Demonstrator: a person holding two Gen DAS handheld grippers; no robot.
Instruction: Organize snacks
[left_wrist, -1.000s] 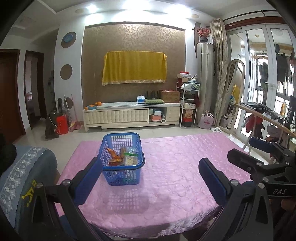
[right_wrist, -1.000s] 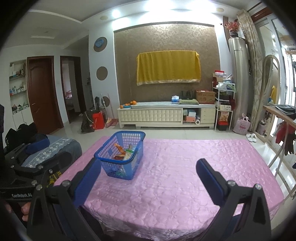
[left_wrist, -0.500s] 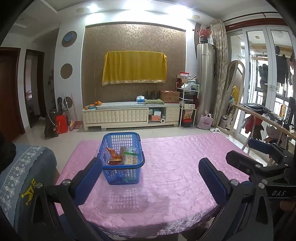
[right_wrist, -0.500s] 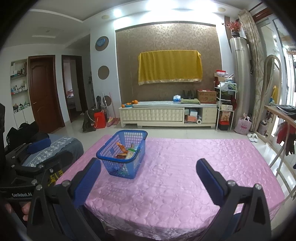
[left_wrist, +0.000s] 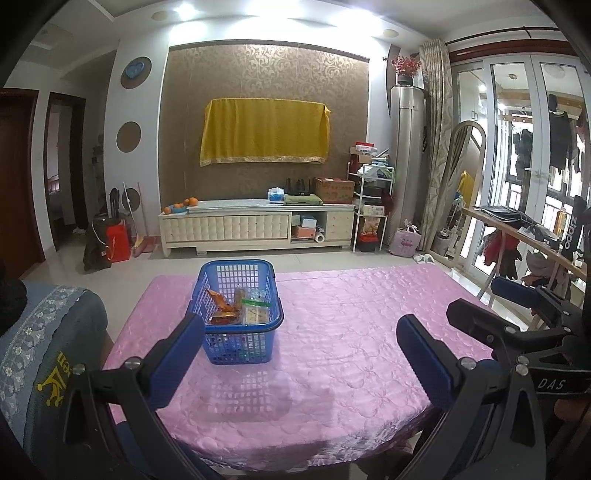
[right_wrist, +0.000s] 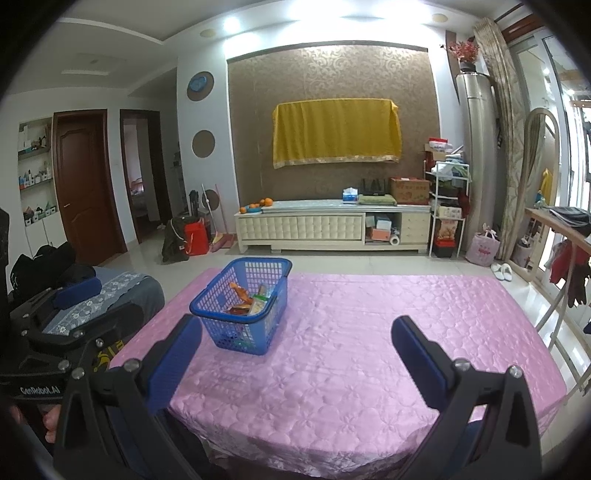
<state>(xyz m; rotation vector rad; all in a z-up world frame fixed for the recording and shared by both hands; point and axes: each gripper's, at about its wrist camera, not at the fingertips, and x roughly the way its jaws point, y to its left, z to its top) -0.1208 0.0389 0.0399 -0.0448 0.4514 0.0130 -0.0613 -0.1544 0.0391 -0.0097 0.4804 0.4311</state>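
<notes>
A blue plastic basket (left_wrist: 236, 314) (right_wrist: 243, 304) stands on the left part of a table under a pink quilted cloth (left_wrist: 332, 350) (right_wrist: 351, 332). Several snack packets (left_wrist: 240, 308) (right_wrist: 251, 301) lie inside it, orange and clear wrappers among them. My left gripper (left_wrist: 299, 339) hangs open over the table's near edge, short of the basket, nothing between its fingers. My right gripper (right_wrist: 295, 343) is open too, held back at the near edge with the basket ahead to its left. Each gripper shows at the side of the other's view.
A chair with a grey patterned cover (left_wrist: 40, 350) stands at the table's left side. A clothes rack (left_wrist: 524, 243) is off to the right. Behind the table, across bare floor, is a low white TV cabinet (left_wrist: 255, 229) against the wall.
Both grippers have drawn back and risen slightly, so the basket and table sit a little farther off. Both stayed open and the basket has not moved.
</notes>
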